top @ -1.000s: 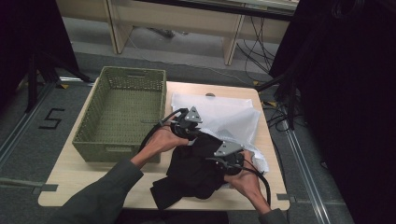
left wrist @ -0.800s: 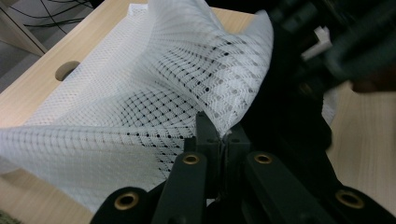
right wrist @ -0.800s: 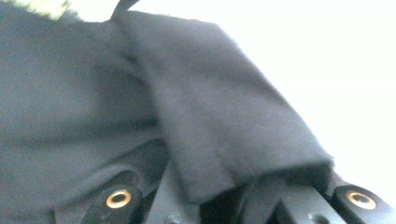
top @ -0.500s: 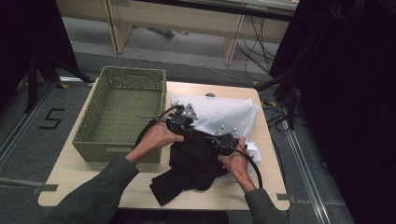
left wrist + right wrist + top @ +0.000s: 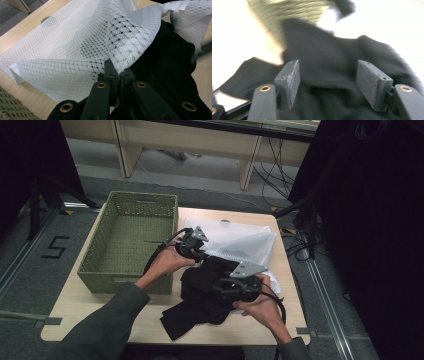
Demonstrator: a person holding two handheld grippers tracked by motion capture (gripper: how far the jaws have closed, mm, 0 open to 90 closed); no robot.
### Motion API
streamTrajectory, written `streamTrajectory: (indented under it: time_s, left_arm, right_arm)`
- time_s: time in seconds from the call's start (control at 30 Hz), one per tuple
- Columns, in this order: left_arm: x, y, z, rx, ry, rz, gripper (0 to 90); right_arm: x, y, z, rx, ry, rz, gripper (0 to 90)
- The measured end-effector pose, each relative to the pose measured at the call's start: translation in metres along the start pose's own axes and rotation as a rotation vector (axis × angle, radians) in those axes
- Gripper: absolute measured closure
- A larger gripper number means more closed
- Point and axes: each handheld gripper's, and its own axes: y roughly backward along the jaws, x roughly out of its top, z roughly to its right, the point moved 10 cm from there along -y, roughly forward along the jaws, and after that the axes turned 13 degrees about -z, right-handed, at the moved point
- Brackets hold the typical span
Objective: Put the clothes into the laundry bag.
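Observation:
A white mesh bag [image 5: 243, 241] lies on the wooden table [image 5: 90, 307], with a black garment [image 5: 197, 305] spread over its near edge. My left gripper [image 5: 194, 251] is shut on the bag's edge and holds it lifted; in the left gripper view the jaws [image 5: 116, 70] pinch the mesh [image 5: 75, 57] beside the dark cloth [image 5: 165, 67]. My right gripper [image 5: 222, 287] sits over the garment. In the right gripper view it [image 5: 328, 75] stands open, its grey pads [image 5: 289, 80] on either side of the black fabric [image 5: 327, 55], which is blurred.
A green woven basket [image 5: 112, 272] with nothing inside stands at the table's left, close to my left hand. Cables trail from both grippers. The table's right and front edges are near the garment. Desk legs and cords lie on the floor behind.
My left gripper has drawn the bag's edge slightly left and kept it raised. My right gripper has shifted left and nearer, over the black garment.

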Motion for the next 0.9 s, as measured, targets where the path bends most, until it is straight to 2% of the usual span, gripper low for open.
streamTrajectory:
  time_s: [0.07,0.1,0.13,0.17,0.2,0.23,0.27,0.3,0.33,0.37,0.4,0.43,0.47,0.5,0.53,0.57,0.6,0.63,0.67,0.7,0.73,0.77,0.8,0.87,0.9]
  left_arm:
    - [0.000,0.000,-0.001,0.002,-0.005,-0.004,87.1]
    - [-0.001,0.000,-0.001,0.002,-0.001,-0.006,87.1]
    - [-0.001,0.000,-0.002,0.001,-0.004,-0.008,87.1]
    - [-0.001,0.000,-0.002,0.001,-0.004,-0.008,87.1]
    - [-0.001,0.000,-0.002,-0.002,0.003,-0.008,87.1]
    - [-0.001,0.000,-0.003,0.002,-0.008,-0.011,87.1]
    - [-0.001,0.000,-0.003,0.003,-0.007,-0.011,87.0]
    - [-0.001,-0.001,-0.004,0.003,-0.009,-0.013,87.1]
    - [-0.001,-0.001,-0.003,0.000,-0.007,-0.016,87.1]
    - [-0.001,-0.001,-0.003,0.000,-0.007,-0.016,87.1]
    - [0.000,-0.003,-0.001,-0.003,0.006,-0.005,87.1]
    - [0.000,-0.003,-0.001,-0.004,0.001,-0.004,87.2]
    - [0.000,-0.003,0.001,-0.006,-0.006,-0.010,87.4]
    - [0.000,-0.003,0.001,-0.006,-0.006,-0.010,87.6]
    - [-0.001,-0.003,0.001,-0.002,-0.012,-0.020,87.6]
    - [-0.002,-0.002,0.002,-0.005,-0.017,-0.021,87.6]
    - [-0.002,-0.001,0.004,-0.006,-0.035,-0.023,87.8]
    - [-0.002,-0.001,0.004,-0.006,-0.035,-0.023,87.8]
    - [-0.002,0.000,0.005,-0.010,-0.027,-0.021,87.8]
    - [-0.003,0.001,0.005,-0.006,-0.032,-0.026,87.8]
    - [-0.004,0.001,0.006,-0.006,-0.047,-0.040,87.9]
    - [-0.004,0.001,0.006,-0.006,-0.047,-0.040,87.9]
    - [-0.004,0.001,0.007,-0.006,-0.039,-0.040,87.9]
    - [-0.005,0.002,0.009,-0.009,-0.048,-0.054,88.0]
    - [-0.006,0.002,0.009,-0.010,-0.056,-0.056,88.0]
  right_arm:
    - [0.000,-0.012,-0.013,0.019,0.026,-0.015,37.9]
    - [0.000,-0.022,-0.017,0.019,0.062,-0.016,37.8]
    - [-0.005,-0.030,-0.026,0.052,0.039,-0.049,37.3]
    - [-0.005,-0.030,-0.026,0.052,0.039,-0.049,37.3]
    - [-0.009,-0.039,-0.028,0.056,0.047,-0.070,36.4]
    - [-0.012,-0.047,-0.031,0.052,0.047,-0.084,35.1]
    - [-0.018,-0.055,-0.032,0.048,0.064,-0.112,33.9]
    - [-0.031,-0.070,-0.036,0.048,0.098,-0.179,33.2]
    - [-0.039,-0.078,-0.035,0.043,0.118,-0.215,32.7]
    - [-0.039,-0.078,-0.035,0.043,0.118,-0.215,32.7]
    - [-0.047,-0.085,-0.037,0.051,0.104,-0.262,33.7]
    - [-0.049,-0.090,-0.035,0.053,0.156,-0.269,52.6]
    - [-0.047,-0.089,-0.033,0.030,0.179,-0.272,68.7]
    - [-0.047,-0.089,-0.033,0.030,0.179,-0.272,68.7]
    - [-0.049,-0.081,-0.031,0.061,0.236,-0.353,78.2]
    - [-0.048,-0.075,-0.030,0.082,0.244,-0.378,81.5]
    - [-0.031,-0.074,-0.022,-0.059,0.190,-0.223,83.0]
    - [-0.031,-0.074,-0.022,-0.059,0.190,-0.223,83.0]
    - [-0.022,-0.064,-0.009,-0.115,0.186,-0.185,83.2]
    - [-0.011,-0.054,0.002,-0.136,0.201,-0.135,83.2]
    - [-0.003,-0.037,0.025,-0.225,0.114,-0.108,83.2]
    - [-0.003,-0.037,0.025,-0.225,0.114,-0.108,83.2]
    - [0.002,-0.032,0.040,-0.276,0.124,-0.086,83.2]
    - [0.002,-0.029,0.067,-0.348,0.087,-0.091,83.1]
    - [-0.003,-0.036,0.085,-0.373,0.048,-0.118,83.0]
